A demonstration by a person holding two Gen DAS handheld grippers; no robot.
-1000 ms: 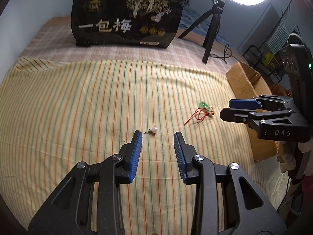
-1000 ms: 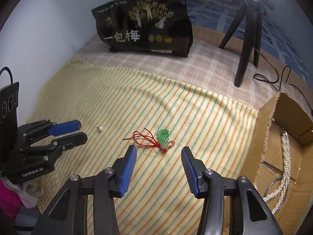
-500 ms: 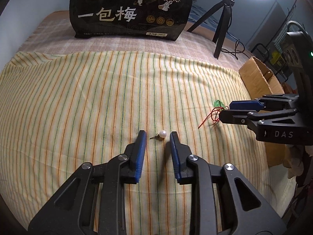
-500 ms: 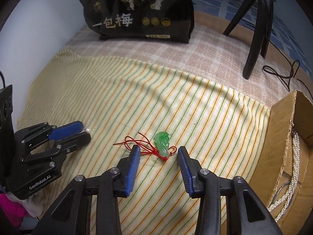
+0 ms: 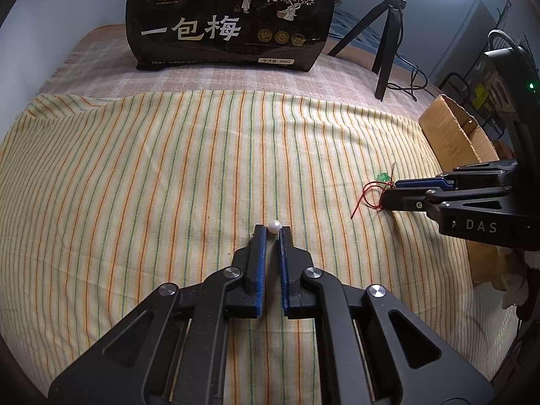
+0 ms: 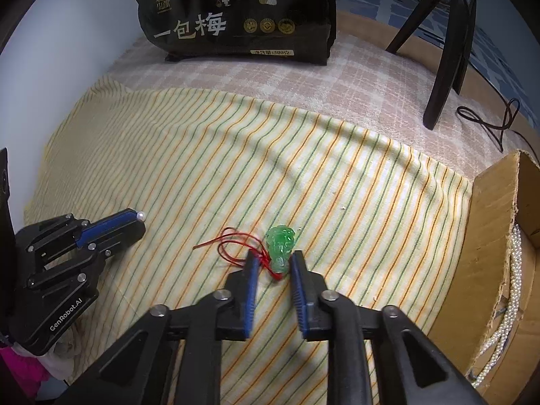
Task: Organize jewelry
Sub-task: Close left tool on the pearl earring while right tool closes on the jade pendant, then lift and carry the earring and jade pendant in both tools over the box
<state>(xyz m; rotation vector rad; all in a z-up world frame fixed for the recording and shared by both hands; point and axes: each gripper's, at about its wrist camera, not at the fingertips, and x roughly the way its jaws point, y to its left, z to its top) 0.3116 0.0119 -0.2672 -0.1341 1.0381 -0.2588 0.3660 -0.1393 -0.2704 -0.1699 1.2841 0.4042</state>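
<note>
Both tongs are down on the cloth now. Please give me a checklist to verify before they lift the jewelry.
1. Left tongs shut on the pearl earring: ok, though only the tips pinch it.
2. Right tongs shut on the green pendant: not ok, gaps remain.
3. Red cord free of the pads: cannot tell.
4. Striped cloth not pinched: cannot tell.
5. Cardboard box open to receive: ok.

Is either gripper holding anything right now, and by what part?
Left gripper pinches the pearl earring at its fingertips. Right gripper brackets the green pendant; grip uncertain.
</note>
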